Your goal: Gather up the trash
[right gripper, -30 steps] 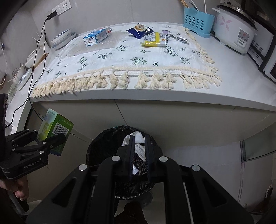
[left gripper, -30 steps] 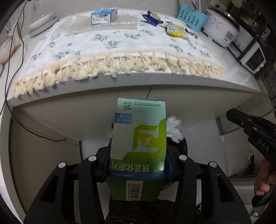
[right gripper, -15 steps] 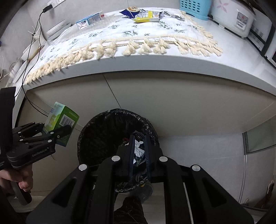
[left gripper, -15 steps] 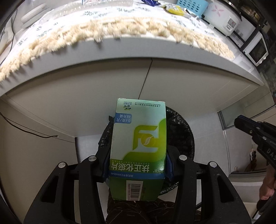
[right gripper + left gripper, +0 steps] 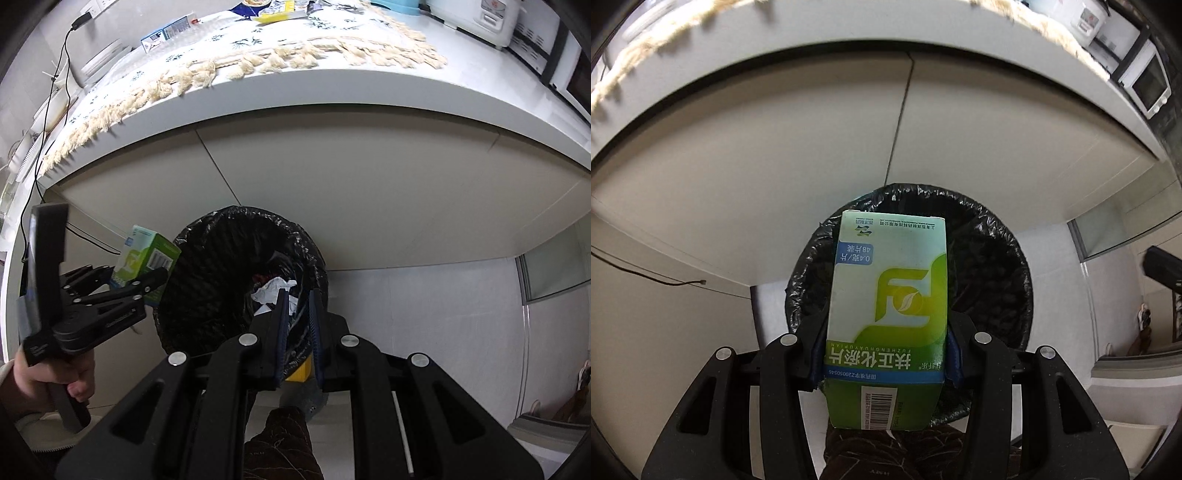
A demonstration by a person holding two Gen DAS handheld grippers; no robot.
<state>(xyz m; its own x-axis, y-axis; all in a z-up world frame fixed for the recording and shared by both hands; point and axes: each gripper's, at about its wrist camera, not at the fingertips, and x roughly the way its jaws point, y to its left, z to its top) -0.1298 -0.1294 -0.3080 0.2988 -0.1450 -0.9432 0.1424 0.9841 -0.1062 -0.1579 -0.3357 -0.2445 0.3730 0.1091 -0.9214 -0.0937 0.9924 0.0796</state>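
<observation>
While the left gripper clamps the green box lengthwise at the bin's left rim, the mouth lies rightward; the right gripper, jaws together, hangs over it.

Both grippers lower; green box now over bin.
</observation>
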